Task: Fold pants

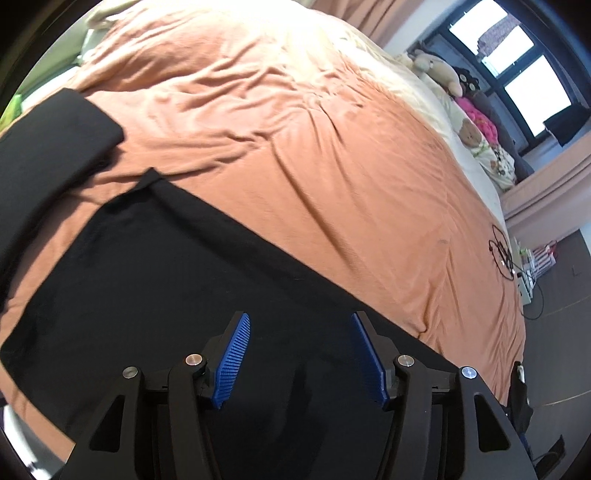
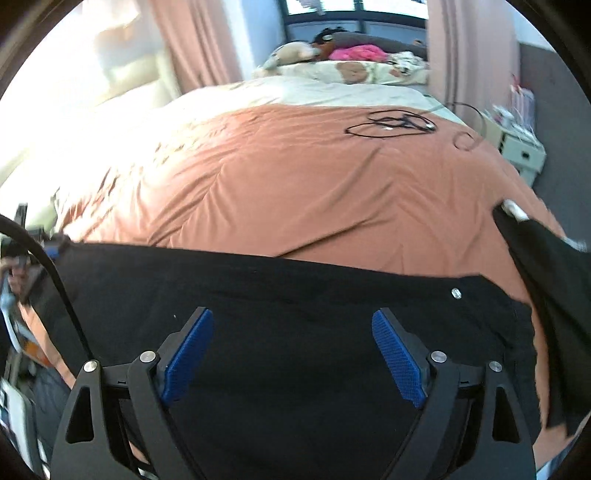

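Orange bedding covers the bed, with a curtained window and soft toys at its far end. Black pants lie flat across the near edge of the bed, below both of my grippers. I see my left gripper with its blue pads set moderately apart, nothing between them. My right gripper stands wide, also empty. A black cable lies coiled on the bedding, well apart from the pants.
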A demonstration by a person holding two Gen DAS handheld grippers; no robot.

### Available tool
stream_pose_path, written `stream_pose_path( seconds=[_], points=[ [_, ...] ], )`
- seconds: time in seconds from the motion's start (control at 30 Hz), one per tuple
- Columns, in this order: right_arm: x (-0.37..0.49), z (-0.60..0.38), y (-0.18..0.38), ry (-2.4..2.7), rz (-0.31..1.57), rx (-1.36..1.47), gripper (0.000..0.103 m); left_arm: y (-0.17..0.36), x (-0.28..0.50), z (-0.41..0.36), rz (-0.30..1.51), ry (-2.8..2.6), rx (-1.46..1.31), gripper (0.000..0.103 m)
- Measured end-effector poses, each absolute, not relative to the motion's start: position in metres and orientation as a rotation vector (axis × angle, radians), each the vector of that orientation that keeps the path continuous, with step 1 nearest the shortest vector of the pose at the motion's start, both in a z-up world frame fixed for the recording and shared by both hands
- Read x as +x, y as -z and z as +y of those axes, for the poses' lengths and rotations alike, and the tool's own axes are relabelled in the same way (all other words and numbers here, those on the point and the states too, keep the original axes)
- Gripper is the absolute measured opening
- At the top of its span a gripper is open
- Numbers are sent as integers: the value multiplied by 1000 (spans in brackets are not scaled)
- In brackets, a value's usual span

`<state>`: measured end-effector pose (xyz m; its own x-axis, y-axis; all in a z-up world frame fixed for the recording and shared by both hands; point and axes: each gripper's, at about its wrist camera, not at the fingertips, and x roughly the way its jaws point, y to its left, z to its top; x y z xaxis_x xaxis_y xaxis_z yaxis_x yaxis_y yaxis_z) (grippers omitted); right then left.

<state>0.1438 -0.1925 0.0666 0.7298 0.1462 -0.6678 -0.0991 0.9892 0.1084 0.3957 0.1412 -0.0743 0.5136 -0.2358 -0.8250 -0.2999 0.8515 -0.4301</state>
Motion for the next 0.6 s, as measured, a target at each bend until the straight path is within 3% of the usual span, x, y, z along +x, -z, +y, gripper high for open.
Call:
stream_pose_path(
  seconds=[0.23,0.37,0.6],
  points=[
    [187,-169,-59,-250,796,-20,87,90,427,114,1111,-52,-557,59],
    [212,-159,-55,-272,843,-77,76,96,438,102,1143,-62,-543,59],
    [255,-149,-54,-325,889,-114,70,114,458,91,1204,-81,-513,59]
  ],
)
